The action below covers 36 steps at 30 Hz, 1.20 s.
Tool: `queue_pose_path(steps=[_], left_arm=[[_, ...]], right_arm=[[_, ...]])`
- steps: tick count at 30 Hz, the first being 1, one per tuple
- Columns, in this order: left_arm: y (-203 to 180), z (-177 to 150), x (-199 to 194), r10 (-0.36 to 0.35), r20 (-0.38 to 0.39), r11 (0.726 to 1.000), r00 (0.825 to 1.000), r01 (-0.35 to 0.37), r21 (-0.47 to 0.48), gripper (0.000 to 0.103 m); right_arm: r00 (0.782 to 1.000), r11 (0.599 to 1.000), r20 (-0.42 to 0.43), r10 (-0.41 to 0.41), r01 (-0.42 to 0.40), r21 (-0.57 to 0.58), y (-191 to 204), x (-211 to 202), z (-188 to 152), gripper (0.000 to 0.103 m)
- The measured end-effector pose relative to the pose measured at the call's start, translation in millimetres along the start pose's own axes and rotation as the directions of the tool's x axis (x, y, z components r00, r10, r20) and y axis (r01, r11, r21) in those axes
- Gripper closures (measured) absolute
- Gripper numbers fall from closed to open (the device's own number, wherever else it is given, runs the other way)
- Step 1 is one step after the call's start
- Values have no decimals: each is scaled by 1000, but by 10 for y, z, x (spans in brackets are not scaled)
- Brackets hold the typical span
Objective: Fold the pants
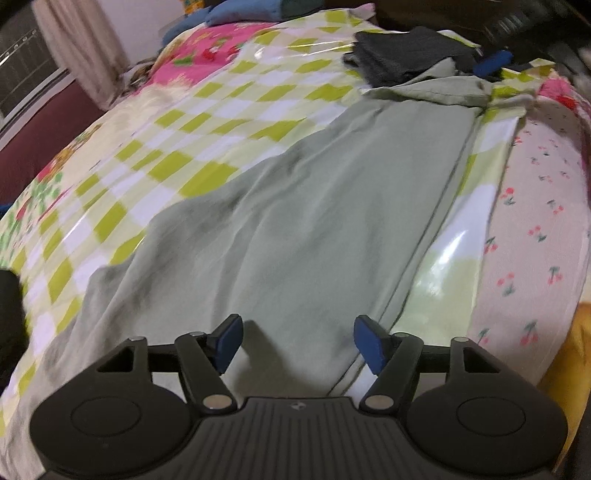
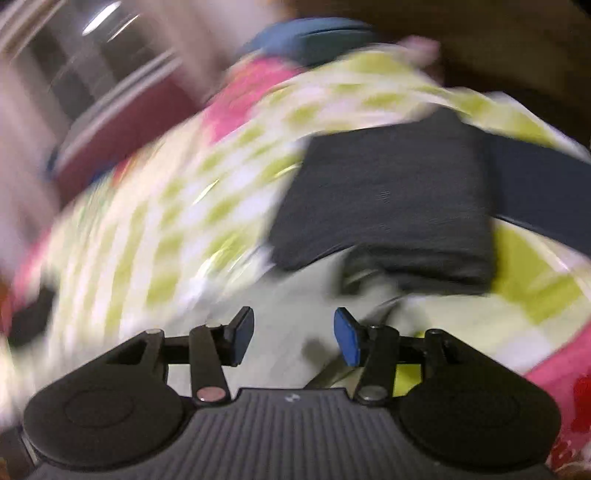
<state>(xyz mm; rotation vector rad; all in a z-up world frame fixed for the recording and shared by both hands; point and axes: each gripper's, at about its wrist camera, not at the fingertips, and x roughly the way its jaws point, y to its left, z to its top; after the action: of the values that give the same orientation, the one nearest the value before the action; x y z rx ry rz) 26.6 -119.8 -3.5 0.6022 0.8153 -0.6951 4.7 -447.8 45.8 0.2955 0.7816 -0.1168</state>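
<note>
Pale green pants (image 1: pixel 314 206) lie stretched out lengthwise on the checked bed cover (image 1: pixel 184 122), running from just under my left gripper away to the far right. My left gripper (image 1: pixel 299 334) hovers over the near end of the pants, open, with nothing between its blue pads. The right wrist view is badly blurred. My right gripper (image 2: pixel 293 326) stands open there above a pale green patch of cloth (image 2: pixel 280 295), its pads gripping nothing. The far end of the pants bunches up beside a dark pile.
A folded dark grey garment (image 1: pixel 402 51) (image 2: pixel 388 199) lies at the far end of the bed. A cherry-print cloth (image 1: pixel 535 221) covers the right side. Blue fabric (image 1: pixel 236 11) sits at the head. A curtain (image 1: pixel 81 48) and a dark red surface (image 1: pixel 44 136) lie to the left.
</note>
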Motion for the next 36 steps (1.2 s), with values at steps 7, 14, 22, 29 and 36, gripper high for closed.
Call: queue_pose_path(steps=[7,14,22,29,36], left_arm=[[53,-90,-31,13,4,999,1000,-13,-41,21],[48,-91,-37,12,4,999,1000,-12,-34,21],[121,-159,-115,37,-4,999,999,-37,-35,21],[520,-617,-438,158,-93,980,983,-168,-104,21],[1047,-1085,-690,231,-112,915,967,-255,-313,9]], right_arm=[[986,996,-145,84,-86,-6,198,325,-278,51],[994,954,-9,-113,111,279,-499,352,135,54],[976,976,142,-167,143,165,-288,-145,190,40],[977,952,-51,207,-213,-220,1187,294,-210,41],[894,782,-219,390,-447,-435,2591,609,-475,41]])
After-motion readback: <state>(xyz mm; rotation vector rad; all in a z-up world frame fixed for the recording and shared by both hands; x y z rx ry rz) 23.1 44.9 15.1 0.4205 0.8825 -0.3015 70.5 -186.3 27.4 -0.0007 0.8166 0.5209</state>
